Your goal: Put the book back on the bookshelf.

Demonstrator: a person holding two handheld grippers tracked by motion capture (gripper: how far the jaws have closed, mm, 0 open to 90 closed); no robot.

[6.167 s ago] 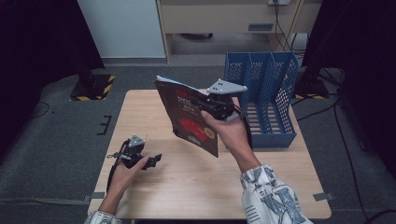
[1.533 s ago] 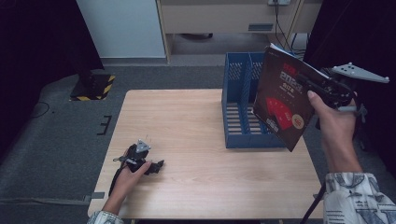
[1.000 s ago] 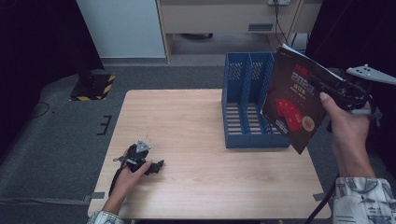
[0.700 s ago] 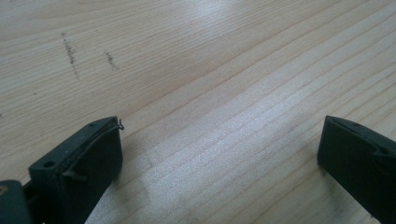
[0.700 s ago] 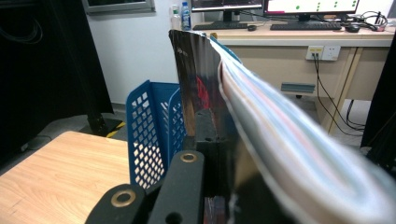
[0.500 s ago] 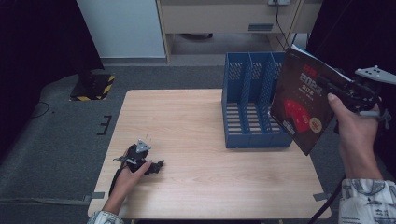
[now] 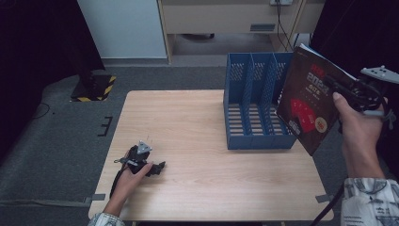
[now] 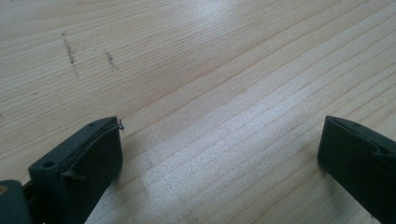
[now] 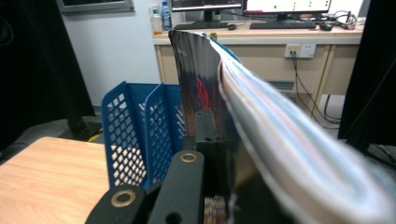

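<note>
A dark-covered book (image 7: 308,106) with red print hangs upright in the air, just right of the blue file rack (image 7: 254,103) and past the table's right edge. My right gripper (image 7: 331,84) is shut on the book near its upper edge. In the right gripper view the black jaw presses on the glossy cover (image 9: 201,70) and the pages fan out to the right, with the rack (image 9: 135,126) behind on the left. At the table's near left my left gripper (image 7: 157,167) lies on the wood, held by a hand. Its jaws (image 8: 219,140) stand wide apart with nothing between them.
The rack has three upright slots and stands at the right back of the wooden table (image 7: 188,117). Grey carpet surrounds the table. A desk with monitors (image 9: 252,7) and a white cabinet (image 7: 122,28) stand behind it.
The right hand has carried the book from above the table's middle to the right, past the rack, and in the last second a little farther right. The left gripper has stayed put.
</note>
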